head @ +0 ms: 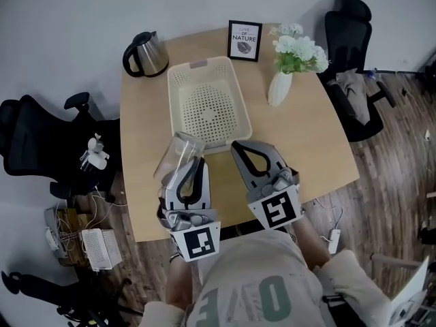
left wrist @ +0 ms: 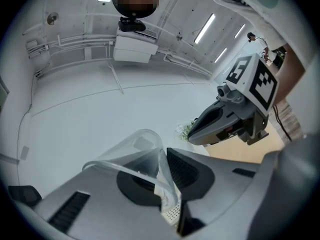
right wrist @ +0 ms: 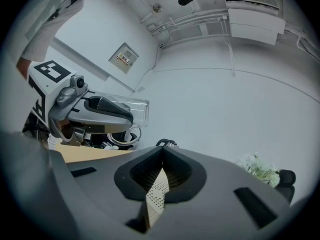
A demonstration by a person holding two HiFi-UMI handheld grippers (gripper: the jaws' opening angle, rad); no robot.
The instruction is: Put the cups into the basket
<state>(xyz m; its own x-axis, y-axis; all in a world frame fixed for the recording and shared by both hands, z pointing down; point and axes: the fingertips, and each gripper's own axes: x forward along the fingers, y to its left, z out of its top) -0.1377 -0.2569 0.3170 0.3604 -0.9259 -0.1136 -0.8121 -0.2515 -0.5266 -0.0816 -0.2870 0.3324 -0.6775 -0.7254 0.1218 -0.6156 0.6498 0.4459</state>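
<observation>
Left gripper [head: 197,162] pinches the cup [head: 176,154] by its wall, mid-frame, at the basket's [head: 211,107] lower-left corner. Right gripper [head: 240,147] is pressed together, empty. Release early and the cup likely lands outside.

The head camera sits above the person and looks steeply down on the table [head: 313,142], taking in the basket [head: 178,114] and both grippers from well back. The left gripper [head: 197,162] carries its camera low behind the jaws, tilted up at the wall and ceiling, with the right gripper [head: 238,146] at its right edge. The right gripper's camera mirrors it and catches the left gripper and clear cup [right wrist: 132,109] at its left. Both gripper views share the flowers [right wrist: 257,170] and a strip of basket between the jaws.
</observation>
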